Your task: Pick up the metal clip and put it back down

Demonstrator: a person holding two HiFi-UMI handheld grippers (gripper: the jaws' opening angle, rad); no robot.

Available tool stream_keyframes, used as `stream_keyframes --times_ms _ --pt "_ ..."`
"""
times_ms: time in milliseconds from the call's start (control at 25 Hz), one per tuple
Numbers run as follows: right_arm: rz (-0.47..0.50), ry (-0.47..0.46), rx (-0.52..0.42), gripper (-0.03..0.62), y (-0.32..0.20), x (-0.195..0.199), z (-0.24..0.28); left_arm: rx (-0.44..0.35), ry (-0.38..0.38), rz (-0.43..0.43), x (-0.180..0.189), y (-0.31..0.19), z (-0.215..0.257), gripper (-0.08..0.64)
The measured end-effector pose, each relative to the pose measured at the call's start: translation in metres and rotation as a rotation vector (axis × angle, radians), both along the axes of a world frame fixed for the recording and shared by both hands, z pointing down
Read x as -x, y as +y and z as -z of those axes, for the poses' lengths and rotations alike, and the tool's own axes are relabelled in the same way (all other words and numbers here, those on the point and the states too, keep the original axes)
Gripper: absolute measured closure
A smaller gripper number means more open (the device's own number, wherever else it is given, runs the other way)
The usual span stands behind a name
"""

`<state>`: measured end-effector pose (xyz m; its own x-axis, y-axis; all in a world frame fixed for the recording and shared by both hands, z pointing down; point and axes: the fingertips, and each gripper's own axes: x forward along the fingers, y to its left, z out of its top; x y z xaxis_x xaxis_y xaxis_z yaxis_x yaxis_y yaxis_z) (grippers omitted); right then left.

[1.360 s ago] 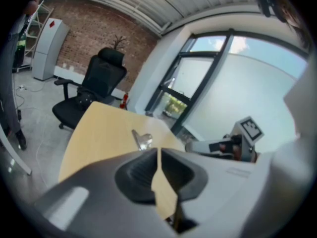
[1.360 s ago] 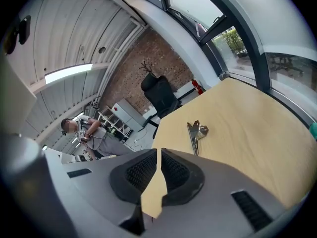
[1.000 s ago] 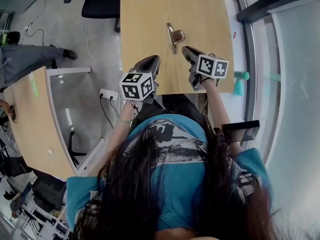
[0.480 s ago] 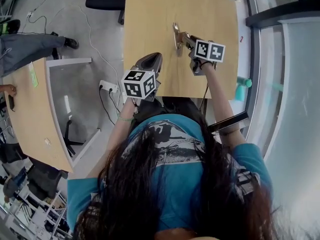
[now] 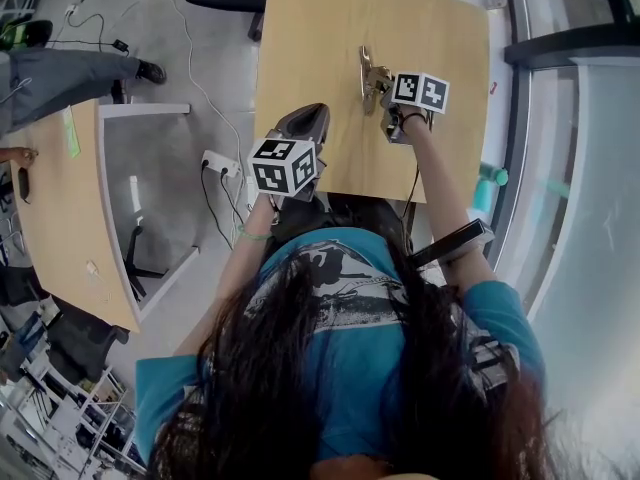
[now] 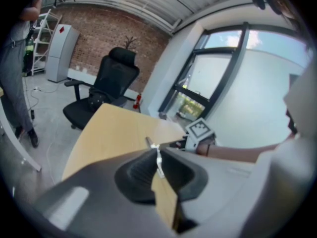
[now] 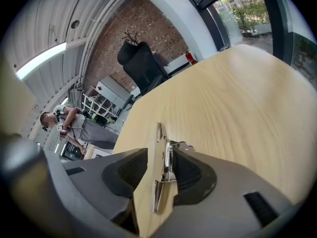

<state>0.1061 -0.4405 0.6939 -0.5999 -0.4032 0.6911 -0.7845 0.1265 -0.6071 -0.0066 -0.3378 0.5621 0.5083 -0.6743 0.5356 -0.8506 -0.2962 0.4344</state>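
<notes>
Metal clip (image 7: 163, 172) lies flat on the wooden tabletop (image 5: 330, 38), long plate pointing away from me, spring and wire handle on top. It sits between the jaws of my right gripper (image 7: 159, 155). Those jaws have just been opening and stand wide apart. The clip is much nearer the right-hand pad, maybe touching it at the spring, and clear of the left-hand one. Not gripped, not lifted.

Risks as I judge them:
- Clip is off-centre, so on closing one pad meets it first and could shove or spin it across the smooth wood.
- Plate is thin and low. The pads may catch only the spring and handle, and that grip would be poor and could squeeze the clip open.
- Plate sticks out past the jaw tips, so it may swing down when raised.
- Gripper is angled down close to the wood, and the tips could scrape the tabletop.

Left gripper (image 6: 157, 152) sits back by the near tabletop edge, jaws together and empty, well apart from the clip. No trouble there.
</notes>
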Motion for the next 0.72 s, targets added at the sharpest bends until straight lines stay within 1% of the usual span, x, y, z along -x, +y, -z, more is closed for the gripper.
stream_keyframes --times_ms 160,200,320,400,520,720 --pt "0.024 0.062 0.001 0.449 0.003 0.001 -0.011 0.0 -0.006 0.01 0.004 0.003 0.0 0.552" --pt "0.019 0.061 0.003 0.466 0.003 0.001 -0.012 -0.001 -0.007 0.012 0.005 0.004 0.0 0.552" --pt "-0.02 0.01 0.041 0.481 0.006 0.002 -0.012 -0.003 -0.009 0.017 0.007 0.007 0.001 0.552" --pt "-0.033 -0.012 0.047 0.488 0.008 0.002 -0.008 -0.004 -0.009 0.018 0.009 0.01 0.003 0.552" --pt "-0.032 -0.043 0.022 0.491 0.014 0.007 0.005 -0.008 -0.01 0.017 0.012 0.014 0.005 0.552" --pt "-0.049 -0.143 -0.041 0.491 0.022 0.015 0.044 -0.012 -0.005 0.012 0.012 0.019 0.008 0.552"
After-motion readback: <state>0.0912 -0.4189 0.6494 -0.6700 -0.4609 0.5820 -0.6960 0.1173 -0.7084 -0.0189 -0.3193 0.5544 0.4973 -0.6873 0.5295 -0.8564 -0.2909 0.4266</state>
